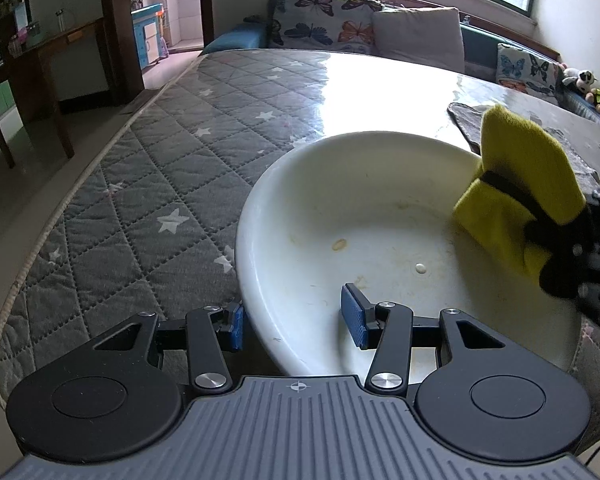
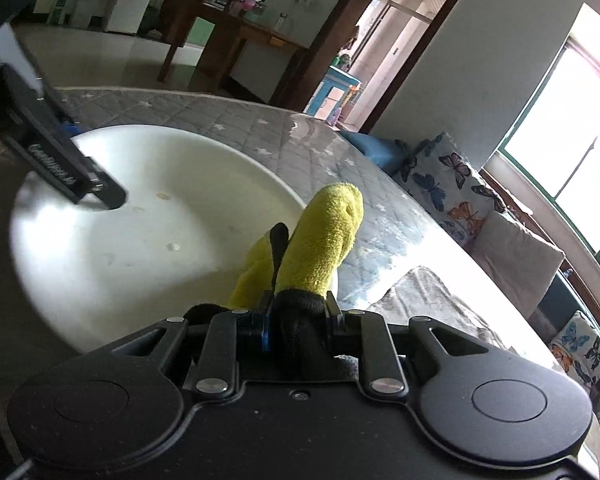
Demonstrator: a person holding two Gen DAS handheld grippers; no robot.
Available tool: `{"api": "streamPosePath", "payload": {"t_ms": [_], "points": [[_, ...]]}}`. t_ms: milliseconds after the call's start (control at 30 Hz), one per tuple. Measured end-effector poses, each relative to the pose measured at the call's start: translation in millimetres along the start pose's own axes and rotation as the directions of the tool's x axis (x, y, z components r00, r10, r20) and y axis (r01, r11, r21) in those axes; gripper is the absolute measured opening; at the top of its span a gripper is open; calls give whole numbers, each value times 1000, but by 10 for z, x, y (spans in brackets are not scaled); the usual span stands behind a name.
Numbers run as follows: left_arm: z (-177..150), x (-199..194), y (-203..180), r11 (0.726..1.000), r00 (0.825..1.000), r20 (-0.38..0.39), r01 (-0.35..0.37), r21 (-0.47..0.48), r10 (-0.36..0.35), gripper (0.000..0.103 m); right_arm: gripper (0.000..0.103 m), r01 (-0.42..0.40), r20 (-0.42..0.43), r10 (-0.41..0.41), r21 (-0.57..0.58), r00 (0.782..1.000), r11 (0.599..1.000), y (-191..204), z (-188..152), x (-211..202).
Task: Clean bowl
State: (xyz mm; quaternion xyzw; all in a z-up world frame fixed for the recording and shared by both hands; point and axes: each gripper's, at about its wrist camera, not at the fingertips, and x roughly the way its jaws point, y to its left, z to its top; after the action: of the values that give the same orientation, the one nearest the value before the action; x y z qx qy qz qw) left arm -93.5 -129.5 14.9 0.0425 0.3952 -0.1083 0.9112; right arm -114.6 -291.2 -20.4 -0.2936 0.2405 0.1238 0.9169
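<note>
**Yellow cloth over the bowl**

White and stained, the bowl [image 1: 384, 216] sits at the table's [image 1: 228, 92] near edge. Left gripper [image 1: 296, 322] straddles its rim, jaws wide, one finger inside. Right gripper [image 2: 298, 316] is clamped on a yellow cloth [image 2: 320, 240] above the bowl's far side.

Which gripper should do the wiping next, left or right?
Right. The right gripper is shut on the yellow cloth at the bowl rim. The left gripper is open, straddling the near rim.
</note>
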Motion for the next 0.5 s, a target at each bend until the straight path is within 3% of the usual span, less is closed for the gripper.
{"api": "streamPosePath", "payload": {"t_ms": [200,500], "points": [[43,-1,5,999,1000,-7,-15,43,15,44,23,25,11,-26,24,1000,999,-62,3,115],[84,17,50,999,1000,-11,-4,53,5,40,23,33,18,-35,111,999,993,-81,-93,-58]]}}
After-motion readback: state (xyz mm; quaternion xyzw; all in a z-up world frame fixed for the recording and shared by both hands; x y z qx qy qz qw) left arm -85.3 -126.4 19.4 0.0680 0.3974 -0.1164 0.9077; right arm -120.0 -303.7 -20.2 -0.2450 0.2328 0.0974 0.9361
